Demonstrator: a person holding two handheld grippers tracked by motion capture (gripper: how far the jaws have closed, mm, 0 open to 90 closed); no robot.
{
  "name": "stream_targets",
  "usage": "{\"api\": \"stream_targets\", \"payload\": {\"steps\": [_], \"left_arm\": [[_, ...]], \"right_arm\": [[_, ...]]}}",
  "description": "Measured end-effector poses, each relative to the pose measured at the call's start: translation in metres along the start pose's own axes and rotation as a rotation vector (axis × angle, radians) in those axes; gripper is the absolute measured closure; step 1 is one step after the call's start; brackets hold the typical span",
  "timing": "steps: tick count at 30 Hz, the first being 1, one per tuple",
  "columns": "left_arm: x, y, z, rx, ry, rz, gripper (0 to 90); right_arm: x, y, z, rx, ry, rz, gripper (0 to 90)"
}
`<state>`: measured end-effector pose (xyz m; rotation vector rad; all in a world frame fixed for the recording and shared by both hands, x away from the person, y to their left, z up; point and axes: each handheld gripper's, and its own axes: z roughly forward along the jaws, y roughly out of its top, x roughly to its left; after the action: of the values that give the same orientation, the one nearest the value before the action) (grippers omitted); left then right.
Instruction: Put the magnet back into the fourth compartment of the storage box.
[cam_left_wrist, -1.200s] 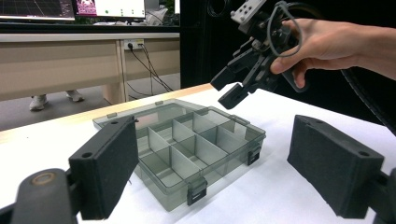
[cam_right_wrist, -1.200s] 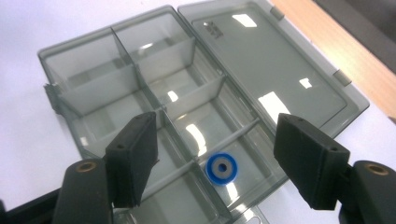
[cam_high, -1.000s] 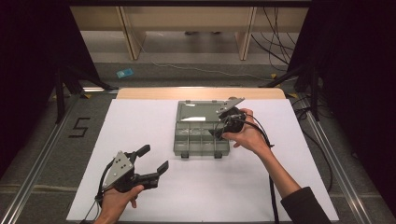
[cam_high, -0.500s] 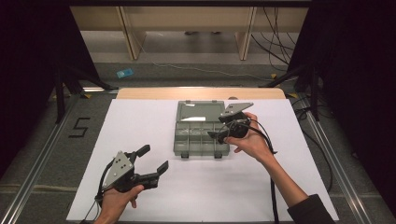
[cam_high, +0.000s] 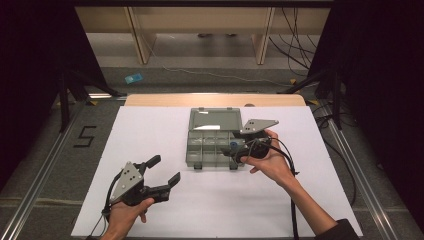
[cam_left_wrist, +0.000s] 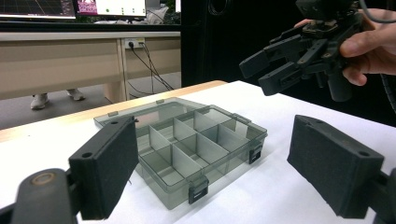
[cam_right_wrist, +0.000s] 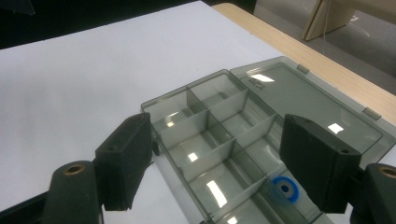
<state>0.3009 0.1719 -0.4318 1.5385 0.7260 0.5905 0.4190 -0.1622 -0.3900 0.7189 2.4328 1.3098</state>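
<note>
Compartment box (cam_high: 214, 142), lid open, mid-table: right gripper (cam_high: 235, 150), jaws wide and empty, hovers above blue ring (cam_right_wrist: 283, 188) in a near-corner compartment, apparently just placed; left gripper (cam_high: 162, 171) idle, wide; next, probably withdrawing or closing lid.

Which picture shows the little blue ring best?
The right gripper view: the blue ring lies close up in a compartment of the open box. In the high view it's a tiny blue speck; the left gripper view doesn't let me make it out.
</note>
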Motion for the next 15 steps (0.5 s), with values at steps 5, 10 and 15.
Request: {"api": "stream_targets", "payload": {"steps": [5,10,15], "left_arm": [[0.000,0.000,0.000,0.001,0.000,-0.001,15.6],[0.000,0.000,0.000,0.001,0.000,0.000,15.6],[0.000,0.000,0.000,0.000,-0.001,-0.001,15.6]], "right_arm": [[0.005,-0.004,-0.004,-0.018,0.009,0.009,26.4],[0.009,-0.009,-0.007,-0.035,0.014,0.020,26.2],[0.011,-0.013,-0.009,-0.049,0.023,0.027,26.2]]}}
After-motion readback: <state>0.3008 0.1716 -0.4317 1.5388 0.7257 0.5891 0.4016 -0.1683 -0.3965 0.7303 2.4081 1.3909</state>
